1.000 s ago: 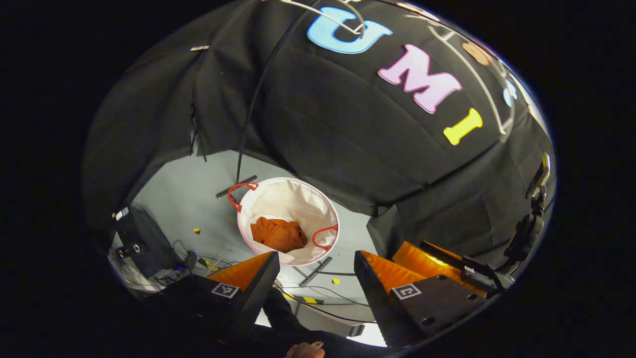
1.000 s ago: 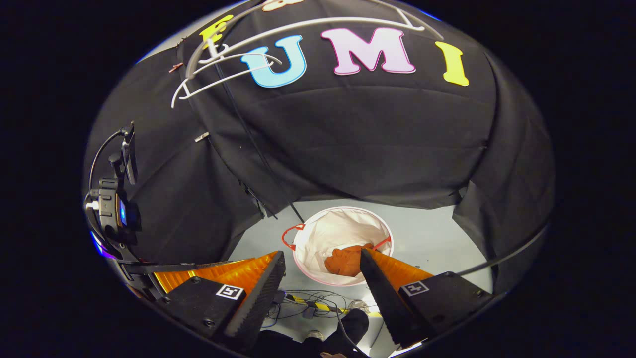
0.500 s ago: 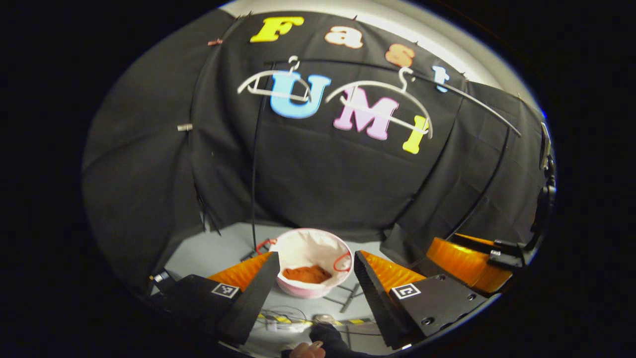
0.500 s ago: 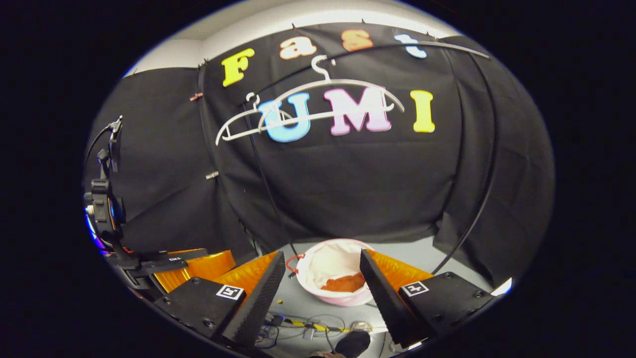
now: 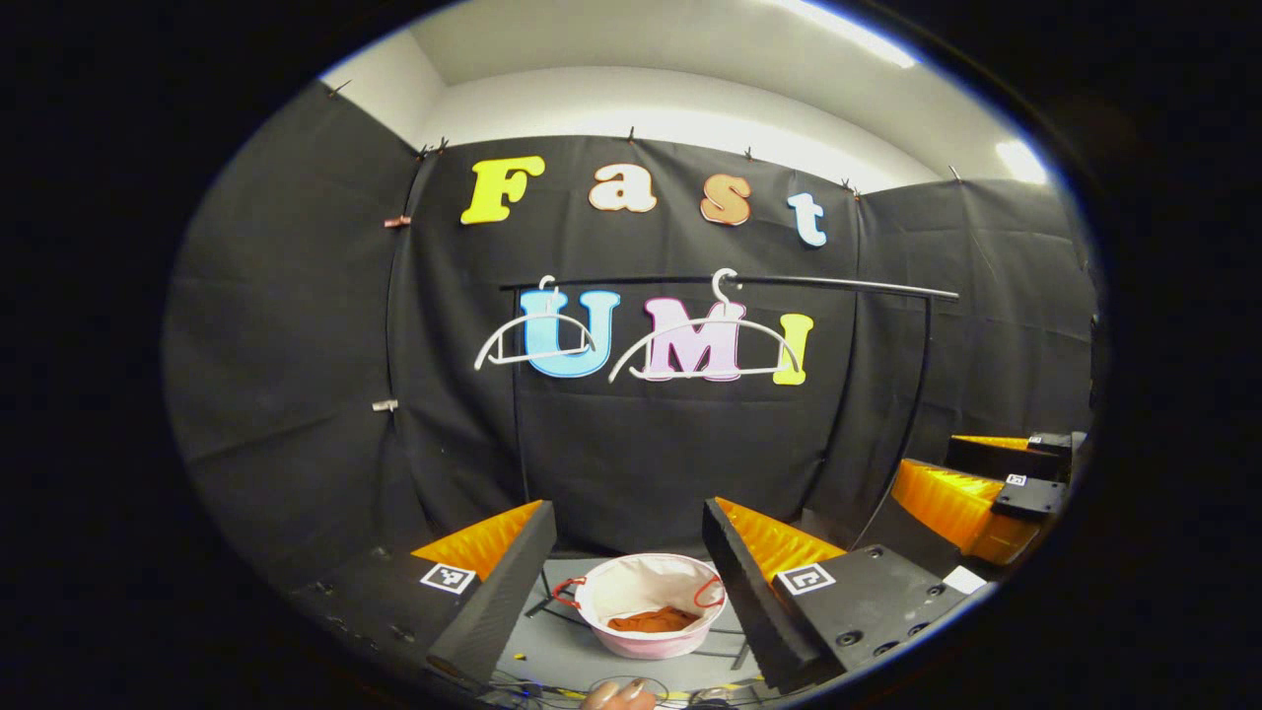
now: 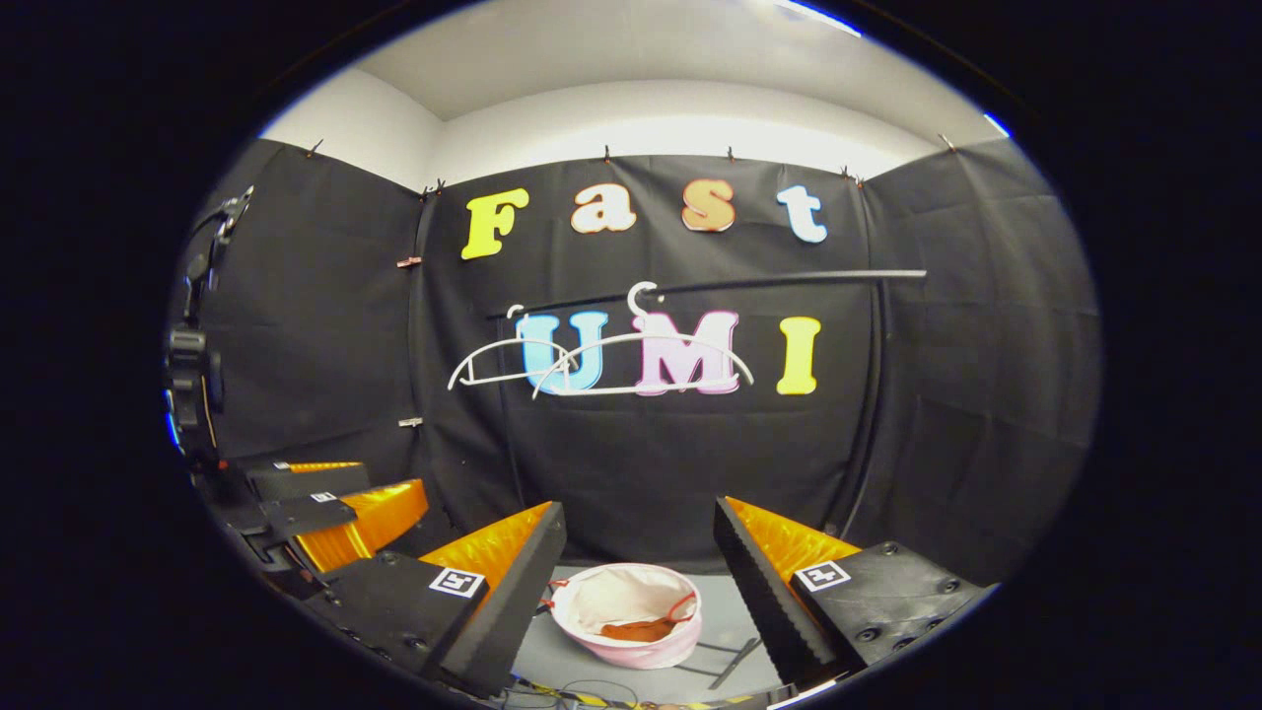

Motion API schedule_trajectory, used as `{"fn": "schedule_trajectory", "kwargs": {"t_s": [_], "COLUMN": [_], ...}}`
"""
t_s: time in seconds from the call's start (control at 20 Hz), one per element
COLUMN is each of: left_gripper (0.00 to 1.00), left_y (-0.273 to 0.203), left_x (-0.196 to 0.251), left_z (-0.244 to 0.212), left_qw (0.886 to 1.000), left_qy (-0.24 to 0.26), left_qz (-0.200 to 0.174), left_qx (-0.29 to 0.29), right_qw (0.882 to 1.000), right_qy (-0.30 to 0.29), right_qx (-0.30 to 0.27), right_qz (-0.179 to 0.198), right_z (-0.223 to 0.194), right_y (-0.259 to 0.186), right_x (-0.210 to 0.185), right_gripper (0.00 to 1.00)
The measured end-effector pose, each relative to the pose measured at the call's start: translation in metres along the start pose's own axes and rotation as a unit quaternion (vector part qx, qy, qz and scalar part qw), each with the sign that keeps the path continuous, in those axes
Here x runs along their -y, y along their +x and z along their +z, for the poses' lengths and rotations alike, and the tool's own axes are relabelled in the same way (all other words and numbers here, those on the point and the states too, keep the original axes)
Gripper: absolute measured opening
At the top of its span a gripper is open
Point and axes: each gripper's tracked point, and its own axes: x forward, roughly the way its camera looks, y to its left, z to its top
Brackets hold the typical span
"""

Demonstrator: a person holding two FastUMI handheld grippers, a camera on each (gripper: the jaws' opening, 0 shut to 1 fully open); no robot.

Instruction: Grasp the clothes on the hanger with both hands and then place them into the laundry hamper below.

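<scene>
So your left claw (image 5: 629, 552) is spread wide with nothing between its fingers, and it's up above the laundry hamper (image 5: 652, 603), on the near side of it. Your right claw (image 6: 639, 554) is the same deal: fingers wide apart, empty, raised over the hamper from the near side.

The clothes are an orange bundle (image 5: 653, 620) lying crumpled at the bottom of the hamper, a bit toward its near wall. From the right gripper view you can see the same bundle (image 6: 631, 628) low inside, tucked under the red handle (image 6: 680, 605) on the hamper's right rim. The hamper itself is white inside with a pink rim and sits on the grey floor (image 6: 720, 616), right in front of the black cloth wall.

Straight above the hamper there's a black rail (image 5: 730, 283) with two white hangers on it, both bare: a smaller hanger (image 5: 533, 337) up and to the hamper's left, and a bigger hanger (image 5: 706, 340) almost directly over it.

In the left gripper view your right claw also shows off to the hamper's right and higher up (image 5: 986, 483). A few cables (image 6: 582, 690) lie on the floor on the hamper's near side.
</scene>
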Motion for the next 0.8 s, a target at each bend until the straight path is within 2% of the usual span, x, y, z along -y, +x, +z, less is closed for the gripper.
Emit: {"fn": "schedule_trajectory", "kwargs": {"t_s": [0.05, 0.1, 0.15, 0.2, 0.3, 0.55, 0.7, 0.8], "left_gripper": [0.95, 0.92, 0.95, 0.92, 0.92, 0.92, 0.95, 0.92], "left_y": [-0.007, -0.012, -0.018, -0.024, -0.036, -0.056, -0.06, -0.061], "left_x": [0.001, 0.004, 0.009, 0.01, 0.009, 0.025, 0.038, 0.045], "left_z": [0.014, 0.022, 0.028, 0.035, 0.055, 0.099, 0.115, 0.123], "left_qw": [1.0, 1.0, 1.0, 1.0, 0.999, 0.998, 0.997, 0.996], "left_qy": [0.006, 0.01, 0.014, 0.018, 0.025, 0.012, 0.01, 0.0], "left_qz": [0.001, -0.002, -0.007, -0.009, -0.005, -0.011, -0.015, -0.02], "left_qx": [0.01, 0.013, 0.009, 0.009, 0.025, 0.066, 0.081, 0.086], "right_qw": [1.0, 1.0, 1.0, 1.0, 0.999, 0.997, 0.995, 0.994], "right_qy": [-0.006, -0.005, -0.002, 0.001, 0.0, 0.013, 0.018, 0.016], "right_qx": [0.007, 0.011, 0.013, 0.015, 0.035, 0.074, 0.1, 0.104], "right_qz": [-0.004, -0.004, -0.004, -0.004, -0.011, -0.01, -0.009, 0.0], "right_z": [0.009, 0.017, 0.023, 0.03, 0.053, 0.102, 0.126, 0.134], "right_y": [-0.005, -0.009, -0.012, -0.017, -0.028, -0.045, -0.051, -0.053], "right_x": [0.001, 0.0, -0.001, -0.002, 0.003, 0.013, 0.022, 0.024], "right_gripper": [0.98, 0.98, 0.98, 0.98, 0.99, 0.98, 1.0, 1.0]}}
